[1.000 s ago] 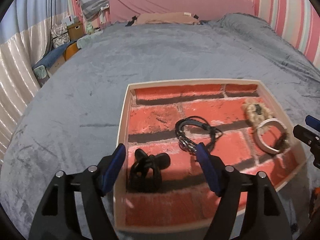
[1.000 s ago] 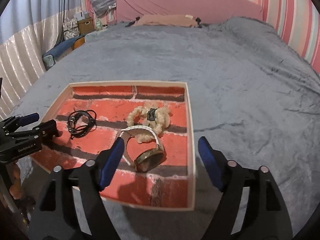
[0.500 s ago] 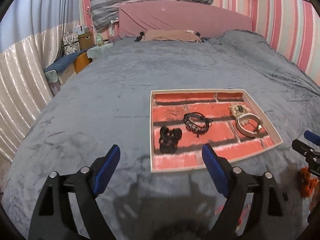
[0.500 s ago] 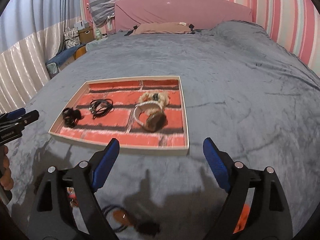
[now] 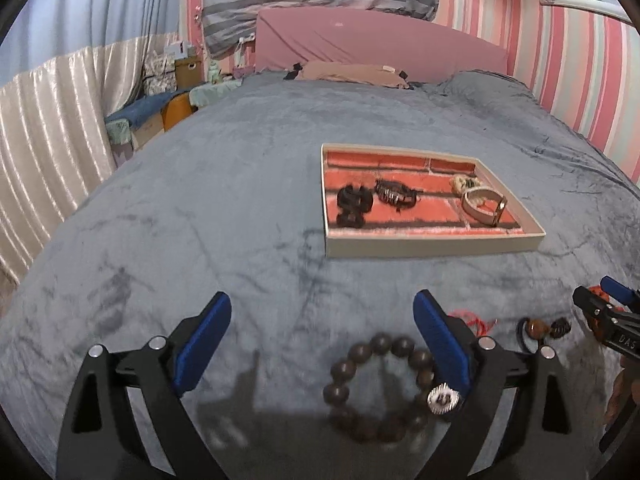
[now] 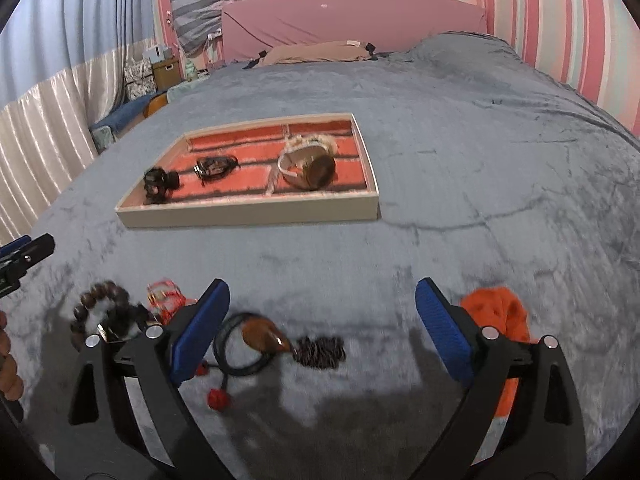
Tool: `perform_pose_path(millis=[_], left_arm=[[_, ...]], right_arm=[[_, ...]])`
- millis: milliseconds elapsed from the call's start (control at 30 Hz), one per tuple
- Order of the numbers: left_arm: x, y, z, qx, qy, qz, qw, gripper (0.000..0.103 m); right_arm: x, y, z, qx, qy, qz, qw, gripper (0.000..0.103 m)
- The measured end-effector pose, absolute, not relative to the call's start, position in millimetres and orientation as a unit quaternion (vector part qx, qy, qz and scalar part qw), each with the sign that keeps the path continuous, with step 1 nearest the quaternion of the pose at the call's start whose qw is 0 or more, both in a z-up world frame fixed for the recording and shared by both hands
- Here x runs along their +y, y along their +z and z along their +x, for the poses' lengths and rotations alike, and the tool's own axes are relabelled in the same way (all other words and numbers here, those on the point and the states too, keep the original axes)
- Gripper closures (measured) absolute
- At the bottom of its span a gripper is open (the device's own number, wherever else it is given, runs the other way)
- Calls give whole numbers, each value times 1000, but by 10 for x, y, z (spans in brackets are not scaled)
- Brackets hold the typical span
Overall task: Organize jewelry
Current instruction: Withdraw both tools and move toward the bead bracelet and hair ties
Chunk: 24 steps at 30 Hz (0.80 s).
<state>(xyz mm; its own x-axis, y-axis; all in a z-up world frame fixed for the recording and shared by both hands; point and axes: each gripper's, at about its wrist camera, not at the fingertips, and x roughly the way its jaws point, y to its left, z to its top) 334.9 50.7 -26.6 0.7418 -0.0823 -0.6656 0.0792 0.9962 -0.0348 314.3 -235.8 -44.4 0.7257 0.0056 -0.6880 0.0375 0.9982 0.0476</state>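
A shallow tray point(image 5: 432, 247) point(image 6: 248, 213) with a brick-pattern floor lies on the grey bedspread. Inside it lie a black piece point(image 5: 352, 200), a dark cord bracelet point(image 5: 394, 192), a fuzzy cream piece point(image 5: 462, 182) and a white-strap watch point(image 5: 484, 204) point(image 6: 308, 166). My left gripper point(image 5: 322, 334) hangs above a brown bead bracelet point(image 5: 380, 388), jaws opening, nothing between them. My right gripper point(image 6: 322, 320) is likewise opening and empty, above a black cord pendant with an amber stone point(image 6: 264, 334). An orange cloth piece point(image 6: 500, 314) lies by its right finger.
A red string item point(image 6: 164, 296) and the bead bracelet point(image 6: 100, 304) lie left of the right gripper. A pink headboard point(image 5: 380, 46) and pillow stand at the far end. Boxes and a shiny curtain point(image 5: 48, 132) border the bed's left side.
Both grippers have pulled back from over the tray toward the near end of the bed and spread wider. The loose jewelry on the bedspread has come into view.
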Motion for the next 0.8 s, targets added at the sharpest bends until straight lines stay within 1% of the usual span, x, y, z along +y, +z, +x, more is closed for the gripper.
perform_pose_path(millis=[233,267,333,433,500,667,733,800], left_arm=[[524,-560,3249,372,-36,0,928,12],[531,-605,3244,374,-34,0,927,12],[541,-649,3254,376,-31,1,926,12],[578,-704,3254,377,-32,-3,926,12],[601,-722,3261,378,-32,-4,925,12],[616,-813,3270,383,-35,-4,923,12],[614,-833,3271,384,-35,-2,923,12],[602,-849,3270,384,-37,0,922,12]], right_arm=[[-2379,-697,3029,376,-23,21,926,12],[-2392,-726,3025,378,-24,22,925,13],[-2428,-781,3026,382,-25,28,923,22],[-2479,-814,3018,383,-26,41,923,27],[-2496,-813,3015,381,-23,46,923,29],[-2509,-861,3018,384,-22,48,922,31],[-2521,-887,3035,389,-22,51,920,34],[-2525,-901,3051,391,-21,53,919,35]])
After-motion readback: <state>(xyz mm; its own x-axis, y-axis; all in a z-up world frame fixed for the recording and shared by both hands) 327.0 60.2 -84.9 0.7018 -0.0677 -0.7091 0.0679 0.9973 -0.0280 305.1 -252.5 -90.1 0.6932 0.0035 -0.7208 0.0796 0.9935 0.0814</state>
